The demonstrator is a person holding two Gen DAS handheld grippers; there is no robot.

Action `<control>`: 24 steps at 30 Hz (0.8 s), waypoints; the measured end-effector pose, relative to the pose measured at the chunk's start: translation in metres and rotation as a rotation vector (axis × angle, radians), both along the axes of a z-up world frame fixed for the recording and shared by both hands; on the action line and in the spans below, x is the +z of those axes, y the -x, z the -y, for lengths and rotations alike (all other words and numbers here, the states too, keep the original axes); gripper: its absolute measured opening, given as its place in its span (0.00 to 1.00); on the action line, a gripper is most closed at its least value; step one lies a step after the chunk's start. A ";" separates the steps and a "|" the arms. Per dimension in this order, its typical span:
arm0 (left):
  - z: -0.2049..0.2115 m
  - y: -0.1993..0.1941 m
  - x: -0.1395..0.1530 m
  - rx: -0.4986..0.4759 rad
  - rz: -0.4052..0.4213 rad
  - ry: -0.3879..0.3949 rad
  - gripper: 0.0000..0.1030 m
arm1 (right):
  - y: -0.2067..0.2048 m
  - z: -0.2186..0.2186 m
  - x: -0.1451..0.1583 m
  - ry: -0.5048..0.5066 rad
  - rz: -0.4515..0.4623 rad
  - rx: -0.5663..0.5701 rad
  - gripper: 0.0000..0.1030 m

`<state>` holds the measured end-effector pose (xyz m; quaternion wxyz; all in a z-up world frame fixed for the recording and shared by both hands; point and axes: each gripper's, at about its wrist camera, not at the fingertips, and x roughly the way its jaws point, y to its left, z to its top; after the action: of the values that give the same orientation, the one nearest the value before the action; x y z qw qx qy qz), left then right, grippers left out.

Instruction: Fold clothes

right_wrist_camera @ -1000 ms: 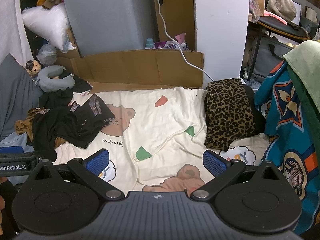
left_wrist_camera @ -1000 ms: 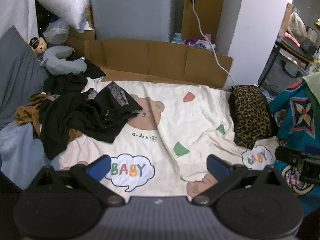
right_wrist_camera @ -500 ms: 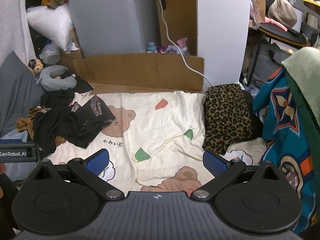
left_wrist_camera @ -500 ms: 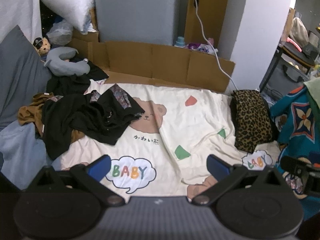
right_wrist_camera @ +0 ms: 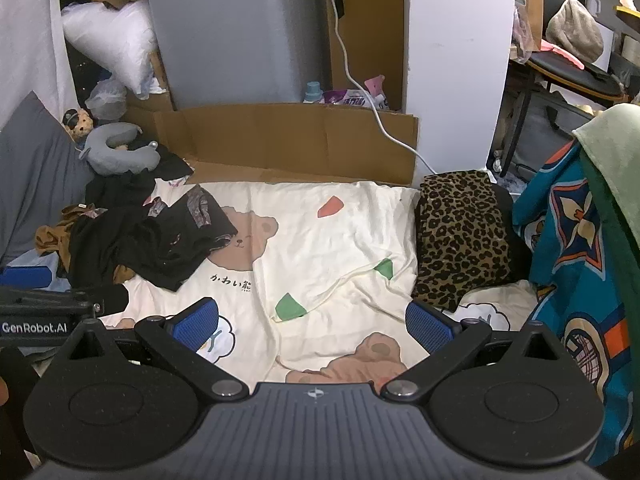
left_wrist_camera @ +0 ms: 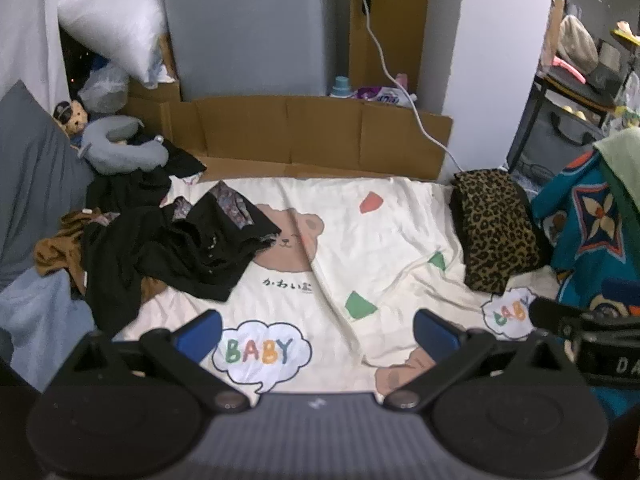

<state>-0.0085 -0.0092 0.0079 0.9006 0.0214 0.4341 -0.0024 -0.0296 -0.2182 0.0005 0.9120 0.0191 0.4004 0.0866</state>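
Lying crumpled on the left of the cream sheet (left_wrist_camera: 340, 240), the black clothes (left_wrist_camera: 176, 248) form a loose heap; the leopard-print piece (right_wrist_camera: 460, 236) sits folded at right. Both the left gripper (left_wrist_camera: 316, 330) and right gripper (right_wrist_camera: 312, 320) hang empty, fingers spread. The heap's far left edge is cut off.

One cream sheet (left_wrist_camera: 360, 264), one leopard-print garment (left_wrist_camera: 494, 232) — one black clothes heap (left_wrist_camera: 168, 252), one neck pillow (left_wrist_camera: 120, 152)

Bed covered by cream bear-print sheet (left_wrist_camera: 360, 248), wrinkled through the middle. Heap of black clothes (left_wrist_camera: 172, 248) lies on its left side. Folded leopard-print garment (left_wrist_camera: 494, 232) lies at right edge.
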 end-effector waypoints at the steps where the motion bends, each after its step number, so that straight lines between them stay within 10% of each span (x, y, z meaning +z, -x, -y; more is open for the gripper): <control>1: 0.000 0.001 0.000 0.002 0.001 -0.002 1.00 | 0.000 0.001 0.000 -0.001 -0.001 0.001 1.00; 24: 0.001 0.013 0.014 0.015 0.058 0.011 1.00 | 0.003 0.000 0.004 -0.028 0.010 -0.005 1.00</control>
<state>-0.0213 -0.0102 0.0216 0.9128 0.0133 0.4081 0.0025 -0.0325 -0.2187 0.0045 0.9139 0.0324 0.3944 0.0902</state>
